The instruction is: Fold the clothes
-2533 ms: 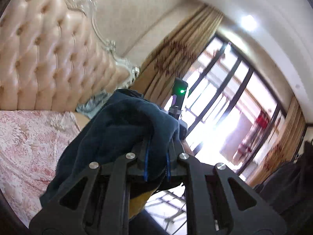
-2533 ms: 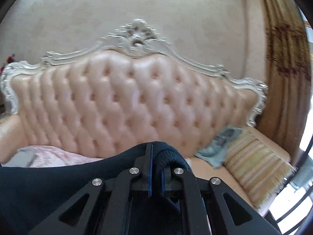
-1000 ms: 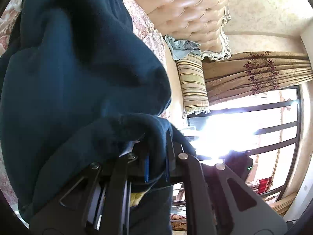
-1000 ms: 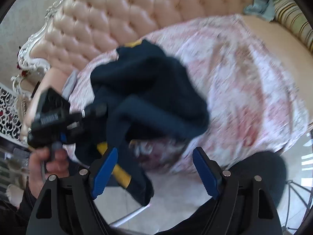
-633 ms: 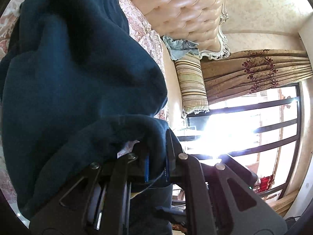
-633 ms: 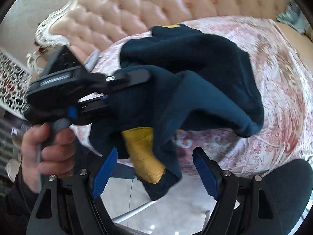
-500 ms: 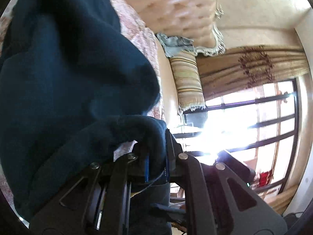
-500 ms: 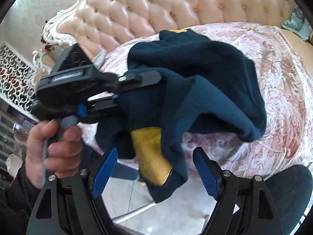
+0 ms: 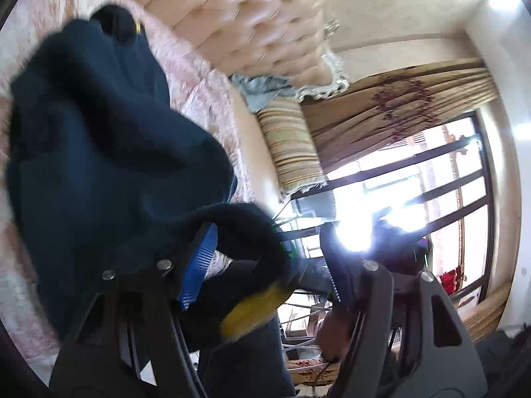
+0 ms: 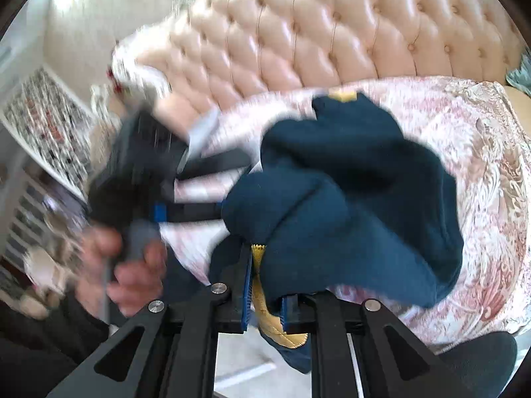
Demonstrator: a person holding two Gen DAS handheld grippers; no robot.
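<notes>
From the left wrist camera there is one dark navy garment (image 9: pixel 109 152), bunched in a heap over the pink floral bedspread (image 9: pixel 205 99) and draped across the left gripper (image 9: pixel 268 265). That gripper's two fingers stand spread wide, the blue pad of one finger (image 9: pixel 199 262) bare, and a fold of navy cloth with a yellow patch (image 9: pixel 252 311) hangs loose in the gap between them, so it pinches nothing. This view alone shows one striped bolster pillow (image 9: pixel 292 146), one crumpled grey-blue cloth (image 9: pixel 262 89) beside it, the brown patterned curtain (image 9: pixel 391 109) and the bright barred window (image 9: pixel 431 192); the tufted peach headboard (image 9: pixel 252 23) runs behind the bed. From the right wrist camera the same single garment (image 10: pixel 358 199) lies piled on the bedspread (image 10: pixel 491 172) near its front edge, with a lobe hanging down into the right gripper (image 10: pixel 265 298), whose two blue-padded fingers are drawn close and clamp the navy fabric with its yellow zigzag-stitched trim (image 10: pixel 268 311). Only this view shows the other gripper from outside (image 10: pixel 199 182), blurred, with its fingers apart, and the one hand (image 10: pixel 122 265) that holds its handle, to the left of the garment. The headboard (image 10: pixel 332 33) fills the top here as well.
</notes>
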